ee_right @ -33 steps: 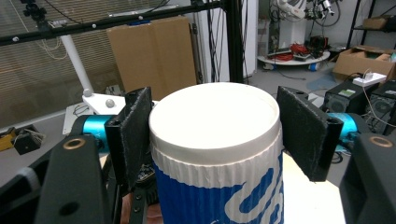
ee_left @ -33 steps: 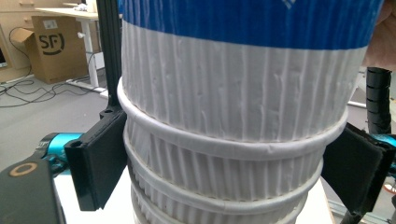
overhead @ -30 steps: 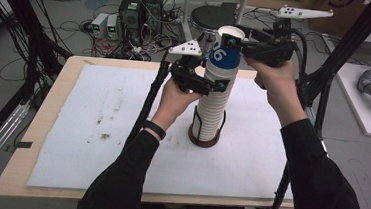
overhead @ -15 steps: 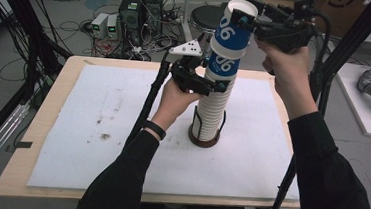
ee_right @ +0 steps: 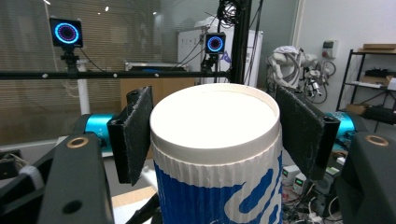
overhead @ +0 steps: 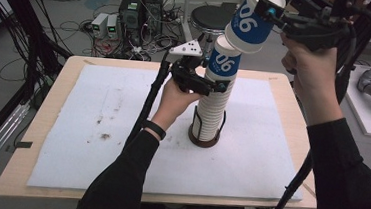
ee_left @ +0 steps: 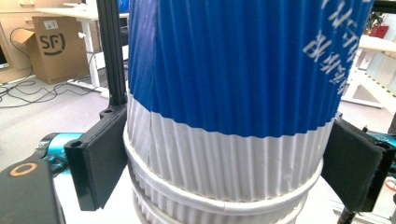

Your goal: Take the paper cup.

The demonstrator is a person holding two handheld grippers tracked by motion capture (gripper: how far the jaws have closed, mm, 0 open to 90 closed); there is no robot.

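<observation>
Above the stack (overhead: pixel 213 109), right gripper (overhead: pixel 273 13) lifted top cup (overhead: pixel 252 24) clear.

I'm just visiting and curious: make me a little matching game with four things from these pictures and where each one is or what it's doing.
Things:
1. lifted cup
2. stack of cups
3. left gripper
4. white mat

States:
A. covers the wooden table
B. held up in the air by the right gripper
C. stands upright in a dark holder
D. clasps the stack near its top

Pairs: 1-B, 2-C, 3-D, 4-A
</observation>
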